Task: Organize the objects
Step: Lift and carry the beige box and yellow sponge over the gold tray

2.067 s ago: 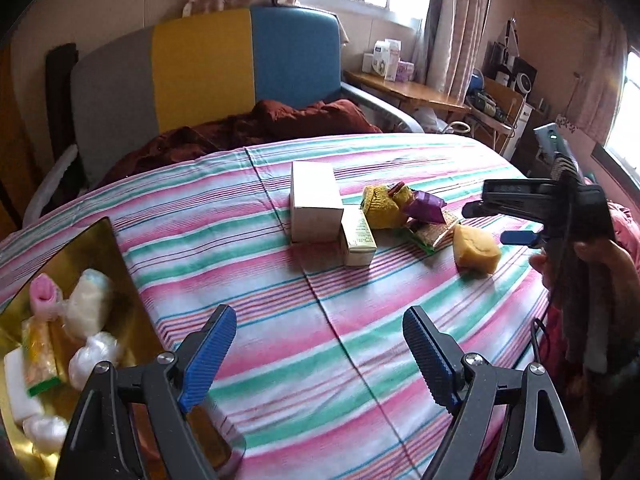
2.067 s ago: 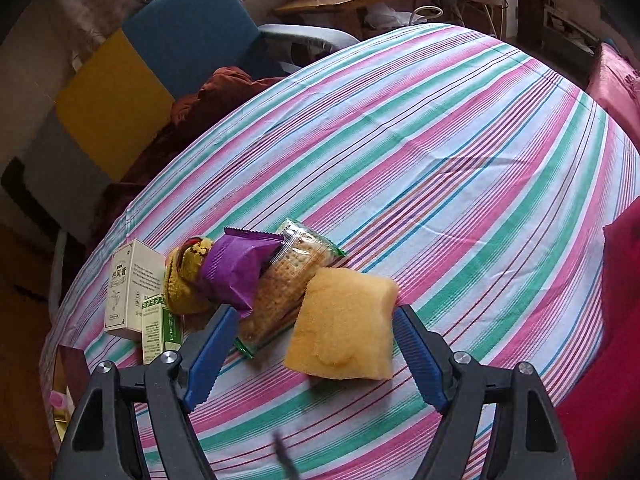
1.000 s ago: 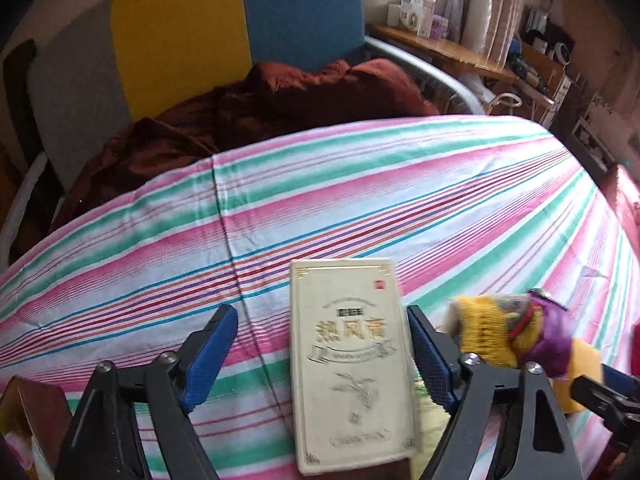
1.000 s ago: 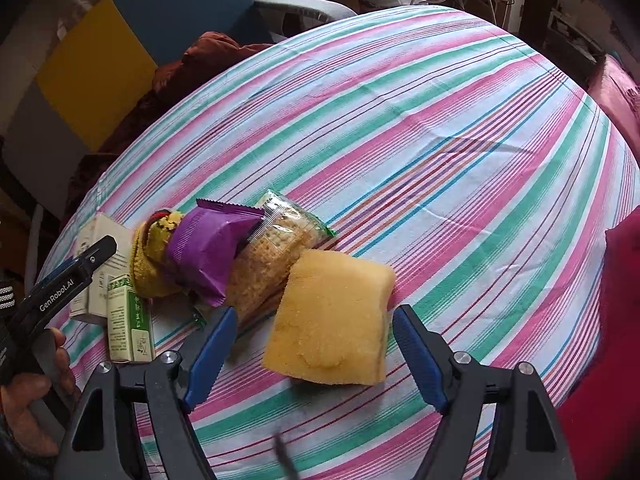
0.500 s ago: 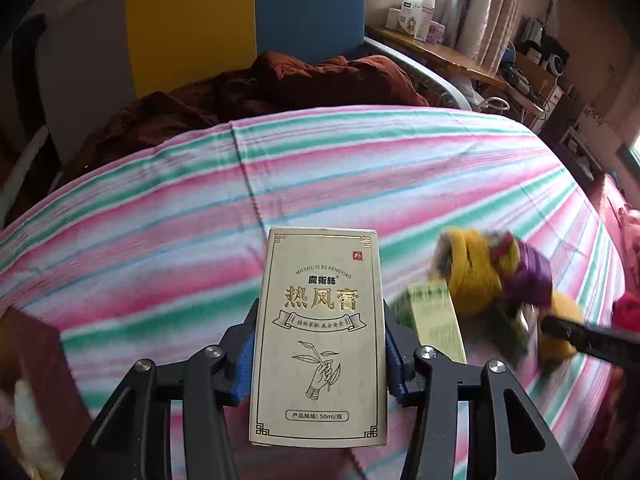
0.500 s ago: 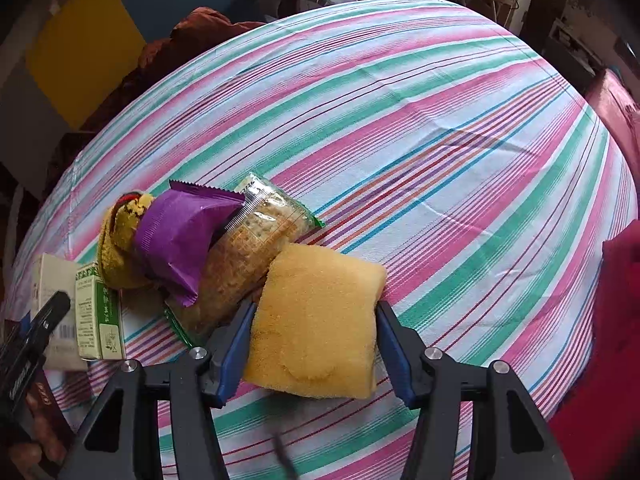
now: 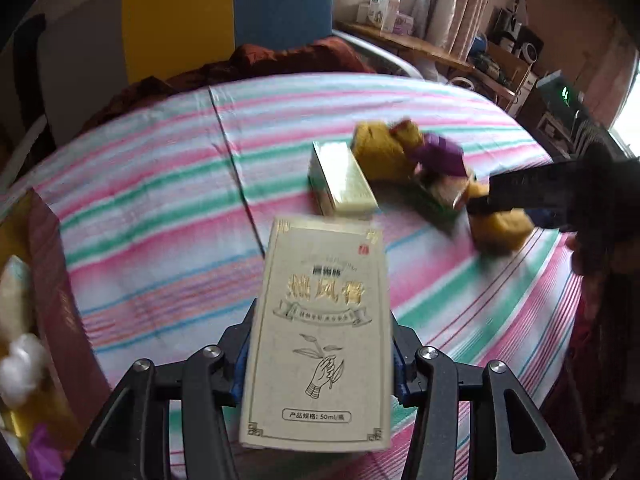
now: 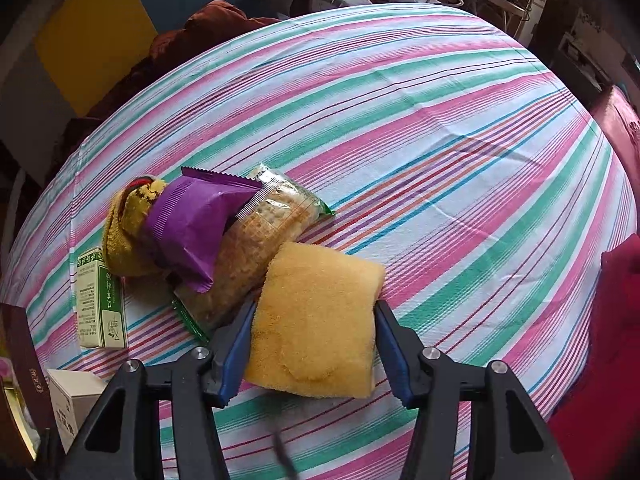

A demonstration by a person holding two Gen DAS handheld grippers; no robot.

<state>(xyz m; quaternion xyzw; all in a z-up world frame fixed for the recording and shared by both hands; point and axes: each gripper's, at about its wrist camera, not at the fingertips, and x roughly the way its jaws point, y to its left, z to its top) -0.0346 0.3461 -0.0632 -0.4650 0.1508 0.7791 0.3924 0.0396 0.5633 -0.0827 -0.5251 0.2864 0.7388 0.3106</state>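
My left gripper (image 7: 320, 360) is shut on a cream box with gold Chinese lettering (image 7: 320, 336) and holds it above the striped tablecloth (image 7: 160, 200). My right gripper (image 8: 312, 340) is shut on a yellow sponge (image 8: 316, 320) at the table's near side; it also shows in the left wrist view (image 7: 496, 224). On the cloth lie a small green-and-white box (image 8: 98, 300), a yellow knitted item (image 8: 128, 224), a purple packet (image 8: 192, 224) and a clear cracker pack (image 8: 256, 248). The cream box's corner shows at the lower left in the right wrist view (image 8: 68, 404).
An open gold-lined box with a dark red wall (image 7: 60, 304), holding white and pink small items, stands at the left table edge. A grey, yellow and blue chair (image 7: 180, 16) with a dark red blanket stands behind the table. A wooden shelf (image 7: 420, 44) is farther back.
My left gripper closed on the cream box, lifted it and pulled it back toward the gold-lined box. My right gripper closed on the yellow sponge.
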